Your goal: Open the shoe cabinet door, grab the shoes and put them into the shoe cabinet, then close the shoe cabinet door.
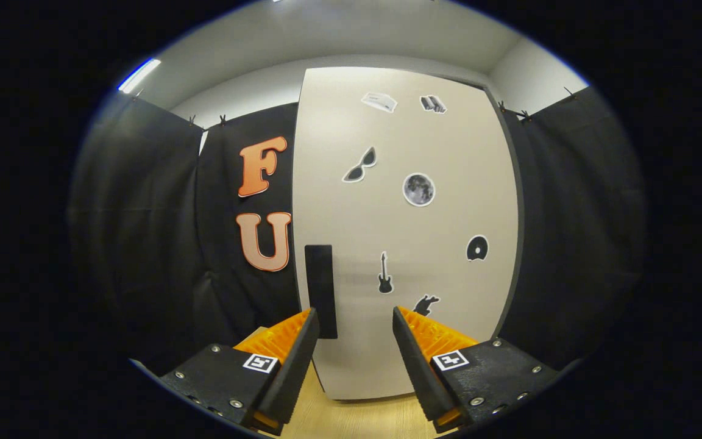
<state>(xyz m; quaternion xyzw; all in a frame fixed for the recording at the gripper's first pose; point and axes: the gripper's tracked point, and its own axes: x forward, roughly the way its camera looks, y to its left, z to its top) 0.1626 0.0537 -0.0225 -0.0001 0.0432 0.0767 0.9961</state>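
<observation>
The shoe cabinet door [412, 231] is a tall cream panel dotted with small stickers, standing shut straight ahead of me. A black vertical handle [320, 289] sits near the door's left edge, low down. My gripper [354, 317] is open with nothing between its fingers. The left fingertip [308, 323] is just in front of the handle's lower end, whether it touches cannot be told. The right finger [412, 341] points at the bare door panel.
Black cloth walls [144, 244] hang on both sides of the cabinet. A pale wooden floor [357, 417] lies below the door, between my fingers. White room wall and ceiling [339, 36] show above the booth.
</observation>
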